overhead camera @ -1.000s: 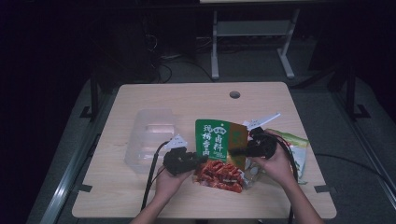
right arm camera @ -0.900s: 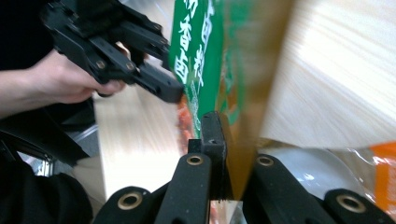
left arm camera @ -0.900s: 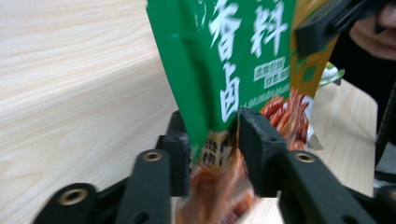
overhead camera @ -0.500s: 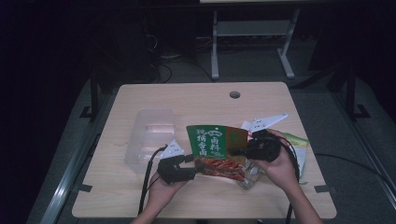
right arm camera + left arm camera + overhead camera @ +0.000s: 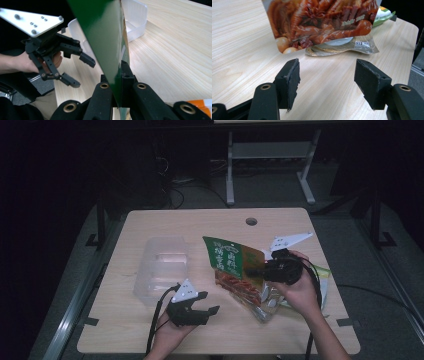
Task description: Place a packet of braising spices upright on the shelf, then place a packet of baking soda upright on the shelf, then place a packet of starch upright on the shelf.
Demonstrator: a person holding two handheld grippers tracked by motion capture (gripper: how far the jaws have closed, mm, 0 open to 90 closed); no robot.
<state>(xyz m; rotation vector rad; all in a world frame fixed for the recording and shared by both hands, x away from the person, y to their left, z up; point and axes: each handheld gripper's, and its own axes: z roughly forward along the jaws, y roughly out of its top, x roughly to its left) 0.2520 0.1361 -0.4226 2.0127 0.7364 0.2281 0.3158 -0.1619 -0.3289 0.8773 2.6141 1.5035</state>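
Note:
A snack bag [image 5: 234, 265] with a green top and a red food picture hangs tilted above the table, its bottom corner near the wood. My right gripper [image 5: 254, 271] is shut on the bag's side edge, and in the right gripper view the green bag [image 5: 105, 37] runs up from between the pressed jaws of that gripper [image 5: 117, 76]. My left gripper [image 5: 211, 302] sits to the bag's left near the front edge. Its jaws have just been opening and nothing is between them. In the left gripper view that gripper [image 5: 327, 73] faces the bag [image 5: 322, 25], a short way off.
A clear plastic container [image 5: 162, 267] stands on the table's left half, also in the right gripper view [image 5: 136, 20]. Another green packet [image 5: 325, 272] lies under the right hand. A round hole [image 5: 251, 221] is near the table's far edge.
The left gripper let go of the bag's lower edge, opened and drew back to the left. The right gripper raised the bag, tilting it.

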